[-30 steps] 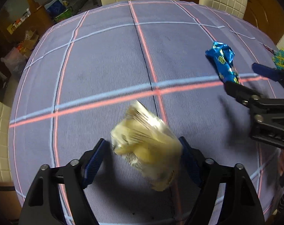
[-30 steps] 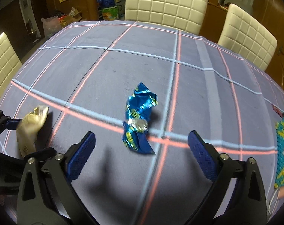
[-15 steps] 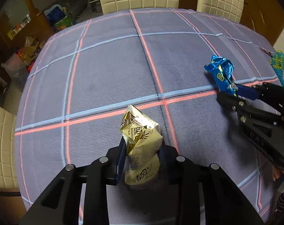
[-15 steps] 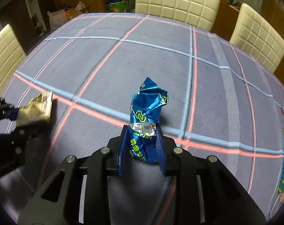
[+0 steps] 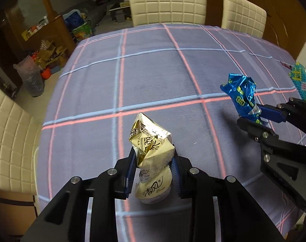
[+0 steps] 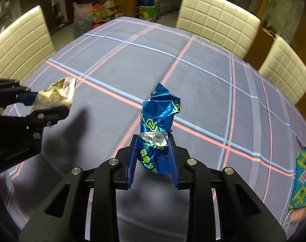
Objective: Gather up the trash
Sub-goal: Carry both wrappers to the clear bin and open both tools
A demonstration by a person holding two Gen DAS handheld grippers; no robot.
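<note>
Left gripper (image 5: 154, 162): blue pads pinched on the gold wrapper (image 5: 152, 153) — a crumpled pack with dark print, its upper half standing out past the fingertips, held above the tablecloth (image 5: 132, 76)
Right gripper (image 6: 153, 154): pads pressed onto the blue foil wrapper (image 6: 158, 129) at its silver band; crinkled top sticking up beyond the tips, lifted clear of the cloth
Tablecloth: grey-violet with pink and pale blue grid lines, covering the table
Beaded mat (image 6: 302, 179): turquoise and yellow pattern — at the right edge of the table
Chairs (image 5: 166, 2): cream, quilted, set around the table
</note>
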